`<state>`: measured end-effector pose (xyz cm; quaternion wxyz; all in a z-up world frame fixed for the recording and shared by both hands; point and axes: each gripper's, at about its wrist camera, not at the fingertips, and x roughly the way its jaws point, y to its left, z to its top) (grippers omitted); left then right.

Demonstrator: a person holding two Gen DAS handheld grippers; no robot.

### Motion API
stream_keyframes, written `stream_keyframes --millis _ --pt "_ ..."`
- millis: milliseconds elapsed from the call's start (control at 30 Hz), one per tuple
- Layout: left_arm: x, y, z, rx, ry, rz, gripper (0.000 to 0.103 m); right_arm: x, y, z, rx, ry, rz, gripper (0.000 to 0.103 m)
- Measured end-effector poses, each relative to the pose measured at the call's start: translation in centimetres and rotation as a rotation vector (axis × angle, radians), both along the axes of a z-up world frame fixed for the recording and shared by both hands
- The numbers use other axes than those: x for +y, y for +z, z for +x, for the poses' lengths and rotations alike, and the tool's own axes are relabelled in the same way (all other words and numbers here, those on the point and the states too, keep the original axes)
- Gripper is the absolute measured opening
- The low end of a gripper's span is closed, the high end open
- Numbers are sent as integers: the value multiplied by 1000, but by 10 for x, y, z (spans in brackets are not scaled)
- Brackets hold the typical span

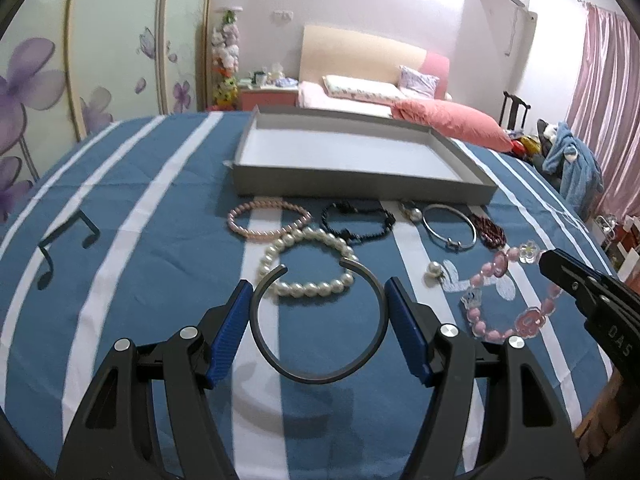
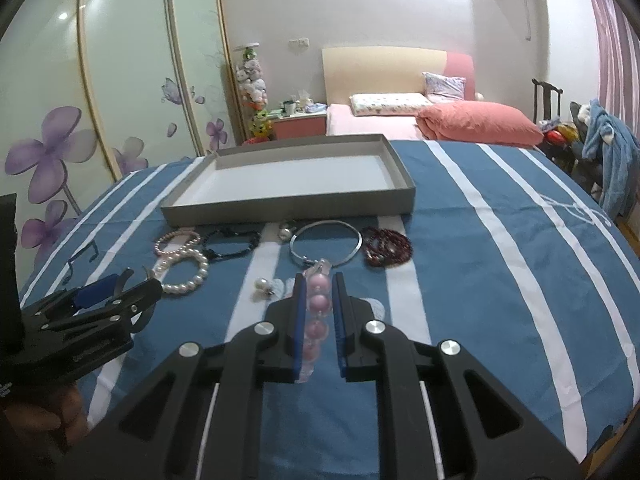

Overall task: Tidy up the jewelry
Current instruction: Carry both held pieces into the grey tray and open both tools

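My left gripper [image 1: 318, 292] is shut on a dark open bangle [image 1: 320, 374], its blue pads [image 1: 234, 320] pressing the bangle's two sides just above the cloth. My right gripper [image 2: 320, 288] is shut on a pink bead bracelet [image 2: 320, 300], seen edge-on between its pads; the bracelet also shows in the left wrist view [image 1: 508, 300]. A grey shallow box [image 1: 360, 190] sits empty behind the jewelry, also in the right wrist view [image 2: 288, 206]. A white pearl bracelet [image 1: 308, 288], pink bracelet [image 1: 268, 220], black bracelet [image 1: 358, 222], silver bangle [image 1: 450, 224] and dark red beads [image 1: 490, 230] lie on the cloth.
The table has a blue cloth with white stripes [image 1: 140, 200]. A pearl earring [image 1: 434, 270] lies by the pink bracelet, another [image 1: 412, 212] by the box. Table edges fall off at right [image 1: 600, 360]. A bed and wardrobe stand behind.
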<state>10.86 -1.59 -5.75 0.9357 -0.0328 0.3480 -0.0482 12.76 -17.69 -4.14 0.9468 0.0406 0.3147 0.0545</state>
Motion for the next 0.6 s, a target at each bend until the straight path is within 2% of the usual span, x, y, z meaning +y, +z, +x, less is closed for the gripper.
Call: stream_keyframes --millis 233,600 --pt "5 10 -3 -64 39 42 68 9 11 -2 -40 24 1 14" --pt "4 42 0 -195 63 139 68 12 41 3 -155 42 13 13"
